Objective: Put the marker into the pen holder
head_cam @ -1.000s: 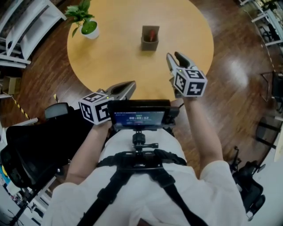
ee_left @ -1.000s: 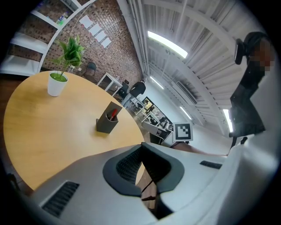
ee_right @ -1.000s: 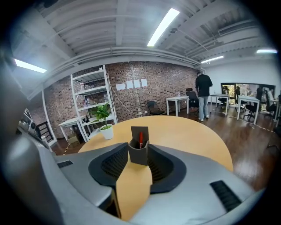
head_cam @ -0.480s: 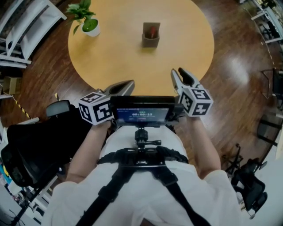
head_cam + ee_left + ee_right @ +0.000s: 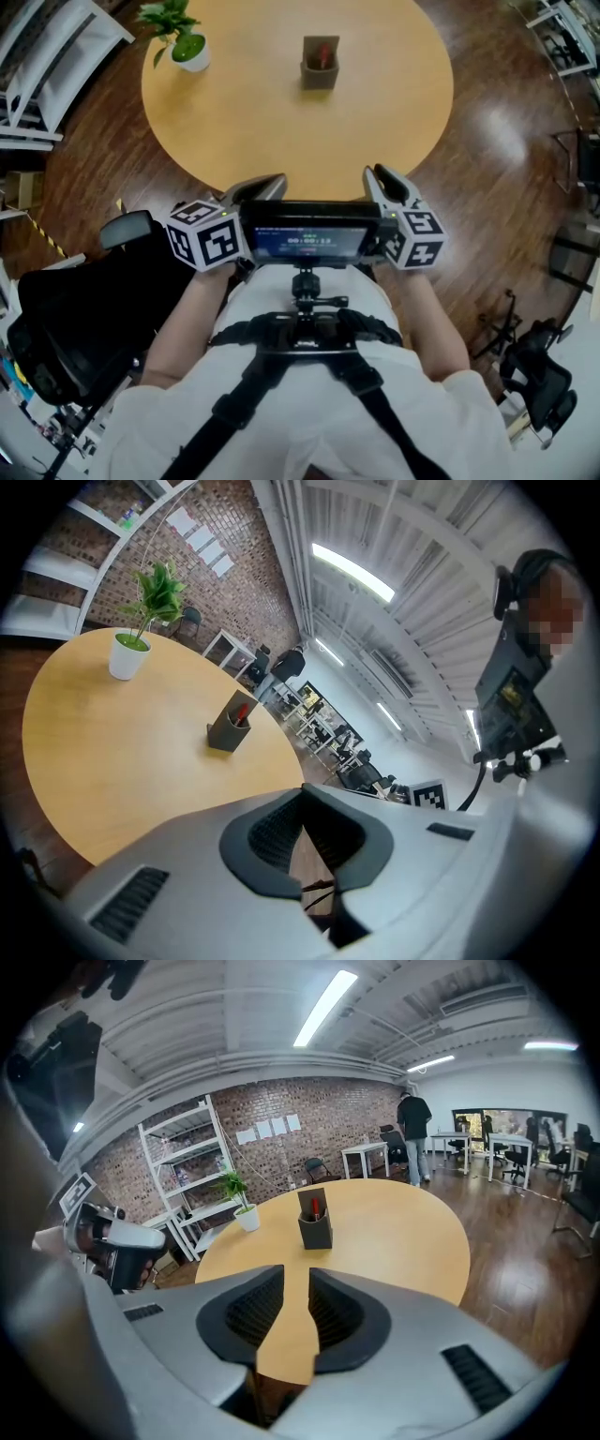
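Well inboard, pen holder (image 5: 320, 64) — open tabletop (image 5: 281, 127) around, plant (image 5: 178, 42) near rim

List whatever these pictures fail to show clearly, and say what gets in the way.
- The marker: in every view only its red tip shows; the pen holder hides the rest.
- The screen, head view: its print is too small to read.
- The table, head view: far edge cut off by the frame's top, near edge partly behind the screen.
- The papers on the brick wall, right gripper view: too small to read.
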Demonstrator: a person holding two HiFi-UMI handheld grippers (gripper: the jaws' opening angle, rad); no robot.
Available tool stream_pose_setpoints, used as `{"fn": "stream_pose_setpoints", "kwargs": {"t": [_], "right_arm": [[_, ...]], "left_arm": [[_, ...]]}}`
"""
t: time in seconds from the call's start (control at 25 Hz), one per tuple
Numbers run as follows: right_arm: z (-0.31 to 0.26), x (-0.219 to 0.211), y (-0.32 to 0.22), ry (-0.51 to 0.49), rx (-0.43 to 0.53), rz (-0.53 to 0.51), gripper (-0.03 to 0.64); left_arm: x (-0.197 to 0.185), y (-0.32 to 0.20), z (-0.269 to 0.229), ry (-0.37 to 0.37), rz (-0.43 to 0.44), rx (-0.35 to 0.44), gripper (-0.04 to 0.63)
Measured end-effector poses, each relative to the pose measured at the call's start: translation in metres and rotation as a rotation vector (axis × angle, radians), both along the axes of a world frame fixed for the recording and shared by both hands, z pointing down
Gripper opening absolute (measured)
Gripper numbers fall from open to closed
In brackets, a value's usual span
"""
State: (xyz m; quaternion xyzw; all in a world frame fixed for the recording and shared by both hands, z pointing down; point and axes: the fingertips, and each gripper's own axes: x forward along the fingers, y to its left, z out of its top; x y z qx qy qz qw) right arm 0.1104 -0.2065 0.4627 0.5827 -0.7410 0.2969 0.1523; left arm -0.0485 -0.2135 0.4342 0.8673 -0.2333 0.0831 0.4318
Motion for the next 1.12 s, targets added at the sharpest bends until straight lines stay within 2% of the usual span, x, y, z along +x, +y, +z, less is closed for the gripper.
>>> {"fn": "stream_pose_setpoints", "kwargs": {"t": [0.2, 0.36, 0.48, 0.84, 1.12], "right_arm": [[-0.011, -0.021, 0.031, 0.003, 0.017, 0.035, 0.018], [-0.012, -0.026, 0.055, 0.011, 0.022, 0.074, 0.009], [-0.014, -0.025, 0.071, 0.002, 0.026, 0.09, 0.009], [-0.017, -0.026, 0.106, -0.018, 0.078, 0.03, 0.008], [-0.004, -0.011, 0.185, -0.035, 0.086, 0.002, 0.008]], "left_arm": [[-0.013, 0.026, 0.0, 0.023, 0.048, -0.012, -0.008], [-0.015, 0.05, 0.001, 0.04, 0.106, -0.005, -0.008], [-0.015, 0.066, -0.002, 0.041, 0.118, 0.0, -0.008], [-0.024, 0.107, -0.017, 0.037, 0.047, 0.072, -0.008], [-0.015, 0.183, -0.012, 0.027, -0.016, 0.082, -0.008]]}}
